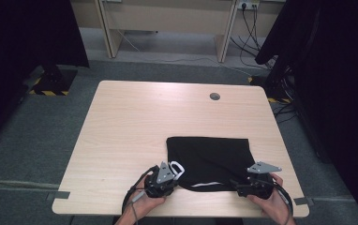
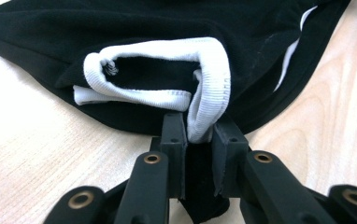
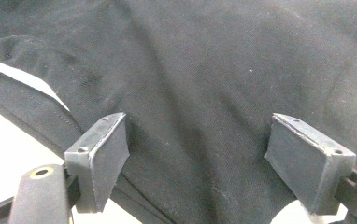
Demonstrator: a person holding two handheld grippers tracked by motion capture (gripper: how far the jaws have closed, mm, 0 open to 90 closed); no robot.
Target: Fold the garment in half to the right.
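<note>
Tabletop [image 1: 121, 126] of pale wood, grey floor [image 1: 22, 140] around.
Near its front edge, left gripper [image 1: 167, 177] jaws pinch the black garment's [image 1: 210, 157] white cuff [image 2: 204, 84]; right gripper [image 1: 254, 183] jaws gape over cloth.

Black tongs [image 2: 199, 140], brass-coloured rivets on arms, flat square pads [image 3: 310, 163], grey three-cornered top plates, black trailing cables.
</note>
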